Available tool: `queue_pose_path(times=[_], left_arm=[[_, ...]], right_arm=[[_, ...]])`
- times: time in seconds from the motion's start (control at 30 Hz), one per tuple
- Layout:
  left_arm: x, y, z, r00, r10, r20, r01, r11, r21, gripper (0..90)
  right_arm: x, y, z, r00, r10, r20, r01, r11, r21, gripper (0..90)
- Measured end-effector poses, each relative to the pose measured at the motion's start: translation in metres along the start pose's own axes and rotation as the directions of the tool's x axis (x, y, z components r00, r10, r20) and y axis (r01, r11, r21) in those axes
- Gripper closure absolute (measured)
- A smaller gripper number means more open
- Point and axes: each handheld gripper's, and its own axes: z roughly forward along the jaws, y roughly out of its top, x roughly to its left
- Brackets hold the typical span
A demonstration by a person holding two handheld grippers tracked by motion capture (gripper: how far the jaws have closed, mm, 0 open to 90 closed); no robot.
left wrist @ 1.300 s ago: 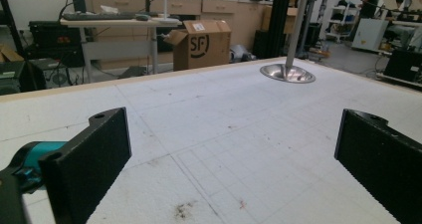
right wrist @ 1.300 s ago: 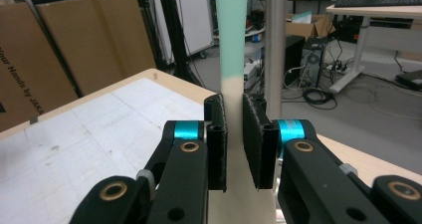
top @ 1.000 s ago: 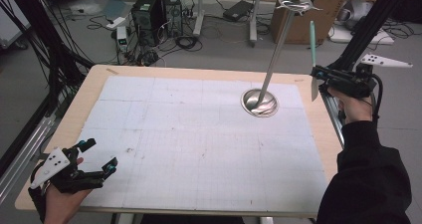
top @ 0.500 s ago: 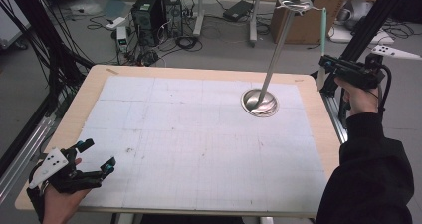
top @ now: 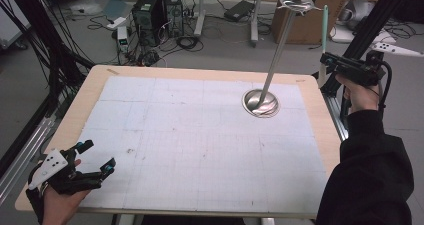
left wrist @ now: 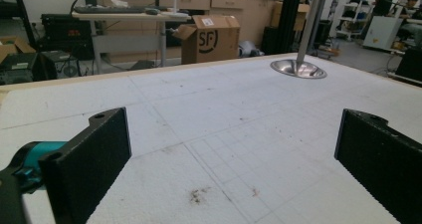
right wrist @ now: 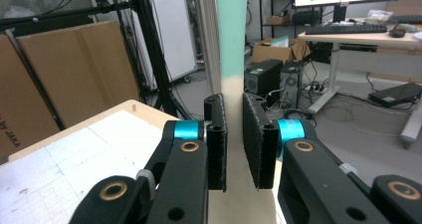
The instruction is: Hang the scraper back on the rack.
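Mint-and-cream stick (right wrist: 234, 59) pinched upright in right gripper (top: 324, 71), now raised off the table's right edge vs a sec ago, closer to stand (top: 276, 65) top; prob. hanging it next. Left gripper (top: 95, 157) spread wide, idle at near-left corner.

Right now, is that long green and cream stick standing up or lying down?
Standing up. The stick points straight upward, pinched between the right gripper's jaws.
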Motion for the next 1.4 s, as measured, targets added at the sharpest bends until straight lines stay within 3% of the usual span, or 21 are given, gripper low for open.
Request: queue_pose_path(times=[0.9, 1.4], left_arm=[[0.001, -0.001, -0.001, 1.0000, 0.001, -0.001, -0.001, 1.0000, 0.002, 1.7], [0.001, 0.001, -0.001, 1.0000, 0.003, -0.002, -0.003, 1.0000, -0.001, 1.7]], right_arm=[[0.002, -0.005, 0.009, 0.9997, 0.008, -0.021, -0.008, 1.000, 0.010, 80.6], [0.011, -0.010, 0.023, 1.0000, -0.005, -0.001, 0.005, 1.000, 0.025, 80.4]])
